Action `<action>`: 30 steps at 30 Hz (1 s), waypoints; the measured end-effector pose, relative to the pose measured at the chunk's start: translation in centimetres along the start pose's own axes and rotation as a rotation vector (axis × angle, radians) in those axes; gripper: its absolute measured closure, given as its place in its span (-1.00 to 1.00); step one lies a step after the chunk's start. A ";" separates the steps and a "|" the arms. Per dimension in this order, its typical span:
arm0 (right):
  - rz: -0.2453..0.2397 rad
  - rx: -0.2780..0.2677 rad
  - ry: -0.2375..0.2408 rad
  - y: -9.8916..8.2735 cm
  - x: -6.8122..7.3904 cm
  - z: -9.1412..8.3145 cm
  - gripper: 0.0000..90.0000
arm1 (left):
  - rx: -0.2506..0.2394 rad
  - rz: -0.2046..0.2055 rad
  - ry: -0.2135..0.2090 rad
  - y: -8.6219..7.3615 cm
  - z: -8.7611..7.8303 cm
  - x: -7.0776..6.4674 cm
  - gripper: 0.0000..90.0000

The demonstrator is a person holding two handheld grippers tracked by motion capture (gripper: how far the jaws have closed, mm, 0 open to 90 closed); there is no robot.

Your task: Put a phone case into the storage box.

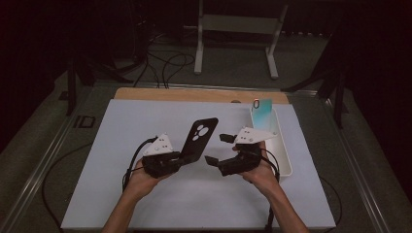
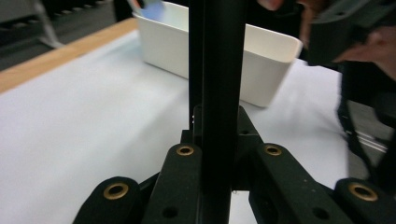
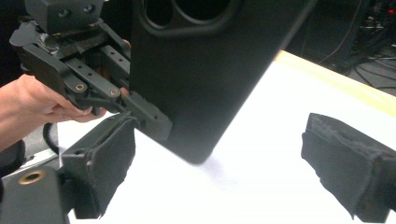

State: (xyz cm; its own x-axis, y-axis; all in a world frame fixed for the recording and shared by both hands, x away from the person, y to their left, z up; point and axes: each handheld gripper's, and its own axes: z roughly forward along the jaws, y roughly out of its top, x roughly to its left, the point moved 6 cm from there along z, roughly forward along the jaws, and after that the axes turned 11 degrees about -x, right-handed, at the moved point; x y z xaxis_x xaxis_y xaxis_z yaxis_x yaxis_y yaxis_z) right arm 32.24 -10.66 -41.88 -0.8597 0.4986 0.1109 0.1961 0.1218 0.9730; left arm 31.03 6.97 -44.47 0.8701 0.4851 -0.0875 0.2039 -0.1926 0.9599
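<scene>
I'm clamping the black phone case (image 1: 200,138) by its lower edge in my left gripper (image 1: 180,159), left of the white bin (image 1: 285,160); my right gripper (image 1: 217,149) is gaping empty beside it.

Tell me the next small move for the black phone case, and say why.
Probably carry the black phone case toward the white bin. The left gripper is clamped on its lower end and holds it above the table, while the right gripper stands open beside it, gripping nothing.
</scene>
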 end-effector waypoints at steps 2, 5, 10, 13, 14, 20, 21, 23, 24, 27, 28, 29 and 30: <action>0.004 -0.001 -0.014 0.1 0.0 -0.1 -0.80 | -0.017 -0.013 0.023 0.1 -0.2 0.2 0.90; 0.013 -0.006 -0.023 0.4 0.0 -0.1 -0.81 | -0.027 -0.021 0.054 0.2 -0.5 0.6 0.90; 0.036 -0.013 -0.052 1.1 -0.3 0.0 -0.82 | -0.031 -0.021 0.105 0.2 -0.5 0.9 0.90; 0.061 -0.014 -0.058 1.4 -0.3 0.1 -0.82 | -0.030 -0.009 0.143 0.2 -0.5 0.9 0.90; 0.061 -0.014 -0.058 1.4 -0.3 0.1 -0.82 | -0.030 -0.009 0.143 0.2 -0.5 0.9 0.90; 0.102 -0.047 -0.071 2.5 -0.3 0.7 -0.82 | -0.024 -0.005 0.152 -0.1 -0.2 0.8 0.90; 0.102 -0.047 -0.071 2.5 -0.3 0.7 -0.82 | -0.024 -0.005 0.152 -0.1 -0.2 0.8 0.90; 0.114 -0.063 -0.073 3.0 -0.2 0.9 -0.82 | -0.015 -0.003 0.148 -0.3 0.1 0.7 0.90; 0.123 -0.065 -0.076 3.1 -0.2 0.9 -0.82 | -0.015 -0.003 0.148 -0.3 0.1 0.7 0.90; 0.128 -0.074 -0.083 3.5 -0.2 1.1 -0.82 | -0.013 0.001 0.147 -0.4 0.3 0.5 0.90; 0.137 -0.078 -0.083 3.8 -0.2 1.2 -0.82 | -0.011 0.010 0.145 -0.5 0.4 0.4 0.90; 0.141 -0.084 -0.091 4.0 -0.3 1.2 -0.82 | -0.009 0.011 0.144 -0.6 0.5 0.4 0.90; 0.151 -0.089 -0.091 4.2 -0.3 1.3 -0.82 | -0.010 0.011 0.146 -0.6 0.5 0.3 0.90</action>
State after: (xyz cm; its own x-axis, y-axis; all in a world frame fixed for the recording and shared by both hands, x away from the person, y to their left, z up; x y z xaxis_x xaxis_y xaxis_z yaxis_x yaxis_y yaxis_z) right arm 33.90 -9.18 -38.10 -0.7767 0.5815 0.2421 0.2738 -0.0345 0.9612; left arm 31.42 6.77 -45.24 0.7978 0.6018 -0.0377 0.1896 -0.1909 0.9631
